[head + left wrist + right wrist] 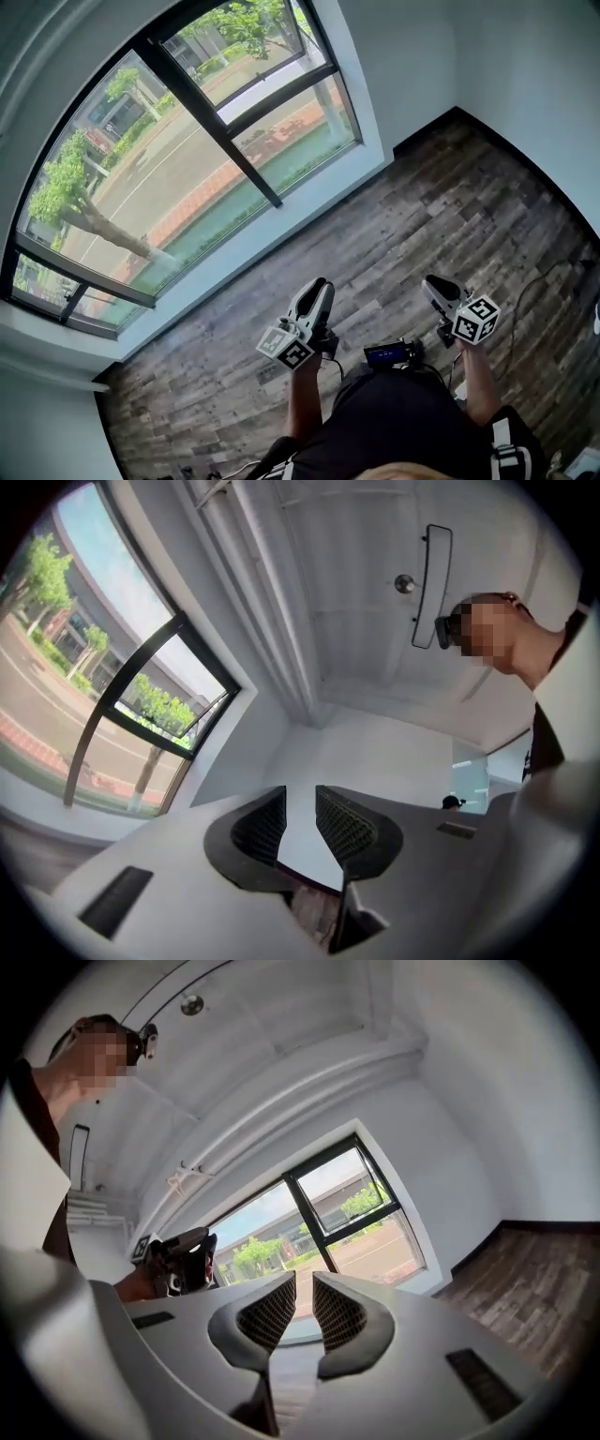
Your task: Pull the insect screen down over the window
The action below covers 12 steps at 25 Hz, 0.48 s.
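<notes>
Well short of the window (211,122), both grippers are held empty.
The left gripper (319,286) and right gripper (433,281) are seen low in the head view, each with jaws slightly parted on nothing. No insect screen is seen drawn across the glass. It is judged to be rolled up at the window's top, toward the upper left, its long axis along the window's width. The left gripper is nearer.
</notes>
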Tool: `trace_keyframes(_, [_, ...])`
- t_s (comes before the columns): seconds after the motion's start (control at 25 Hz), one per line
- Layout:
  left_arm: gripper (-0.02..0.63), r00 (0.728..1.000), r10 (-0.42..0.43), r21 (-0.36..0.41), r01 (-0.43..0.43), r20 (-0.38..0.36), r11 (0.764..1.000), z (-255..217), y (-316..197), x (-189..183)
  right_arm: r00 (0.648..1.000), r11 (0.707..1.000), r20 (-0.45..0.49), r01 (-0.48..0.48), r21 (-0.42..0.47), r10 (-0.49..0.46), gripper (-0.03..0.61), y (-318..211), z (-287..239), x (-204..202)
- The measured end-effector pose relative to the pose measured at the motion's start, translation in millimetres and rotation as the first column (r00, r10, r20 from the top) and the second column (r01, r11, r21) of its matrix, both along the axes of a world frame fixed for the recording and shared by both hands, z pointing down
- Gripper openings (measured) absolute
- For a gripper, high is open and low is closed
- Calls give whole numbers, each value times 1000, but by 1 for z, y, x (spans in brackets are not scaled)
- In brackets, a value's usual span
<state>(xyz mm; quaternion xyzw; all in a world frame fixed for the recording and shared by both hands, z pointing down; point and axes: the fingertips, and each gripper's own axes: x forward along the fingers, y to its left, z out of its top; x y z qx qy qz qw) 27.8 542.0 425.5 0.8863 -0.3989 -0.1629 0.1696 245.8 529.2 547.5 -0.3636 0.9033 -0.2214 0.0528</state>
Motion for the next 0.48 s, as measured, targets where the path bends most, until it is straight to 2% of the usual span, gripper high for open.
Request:
trace_keyframes(0.08, [107, 998, -19, -37, 16, -62, 999, 8, -30, 3, 999, 1000, -41, 4, 27, -3, 57, -32, -6, 7])
trace_keyframes(0.16, [107, 990, -39, -81, 28, -135, 996, 15, -59, 1, 999, 999, -44, -5, 40, 7, 57, -52, -9, 10])
trace_keyframes(0.28, [107, 951, -33, -100, 2, -307, 995, 14, -110, 3, 998, 1000, -56, -29, 8, 30, 57, -87, 0, 15])
trace_keyframes(0.32, [107, 941, -21, -95, -12, -339, 995, 13, -128, 6, 997, 999, -62, -36, -3, 35, 57, -98, 3, 16])
trace_keyframes(0.48, [107, 954, 24, -57, -43, -298, 997, 14, -205, 15, 993, 998, -100, -64, -12, 62, 57, -159, 13, 17])
